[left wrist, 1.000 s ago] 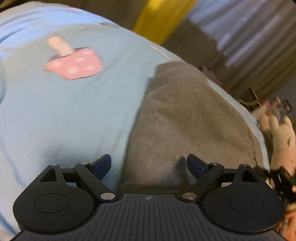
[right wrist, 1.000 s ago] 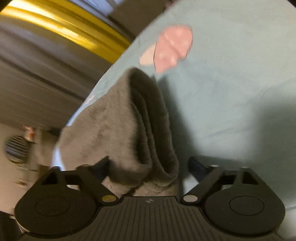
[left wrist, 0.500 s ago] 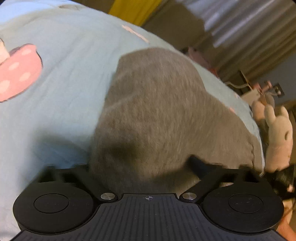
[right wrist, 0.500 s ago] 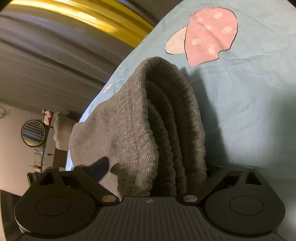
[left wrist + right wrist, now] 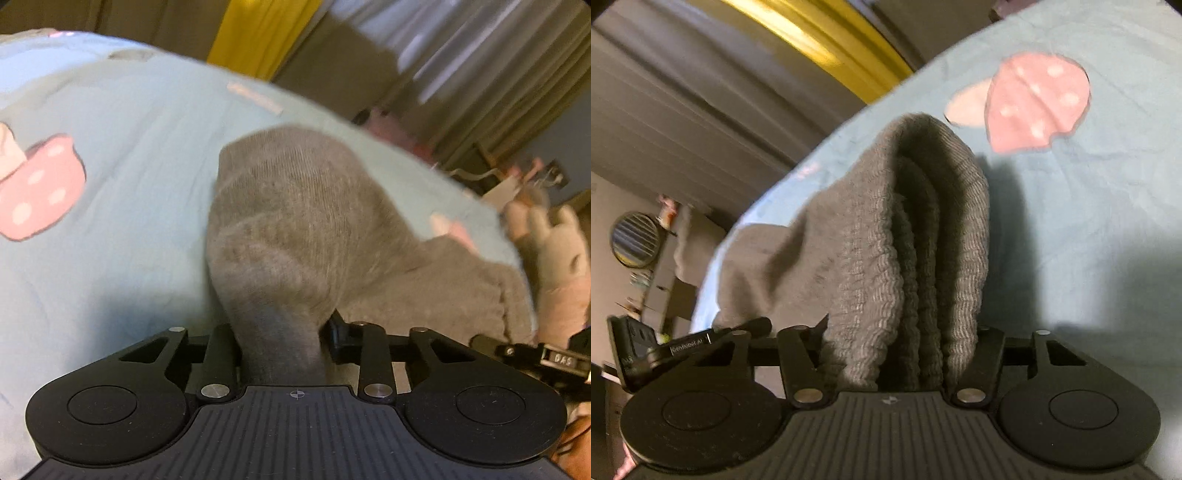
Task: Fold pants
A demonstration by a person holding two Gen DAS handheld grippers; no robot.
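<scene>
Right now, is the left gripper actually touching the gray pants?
Touching. In the left wrist view the left gripper has just been closing, and its jaws pinch a bunched fold of the gray pants between them.

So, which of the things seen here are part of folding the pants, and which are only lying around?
For the job:
- grey pants, gathered fabric
- left gripper, closed on them
- right gripper, closed on the ribbed waistband
- blue mushroom-print sheet under them

Only lying around:
- plush bunny
- yellow curtain
- round mirror

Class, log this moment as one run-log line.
left claw: shut on grey knit pants | right claw: shut on ribbed waistband | pale-blue sheet
</scene>
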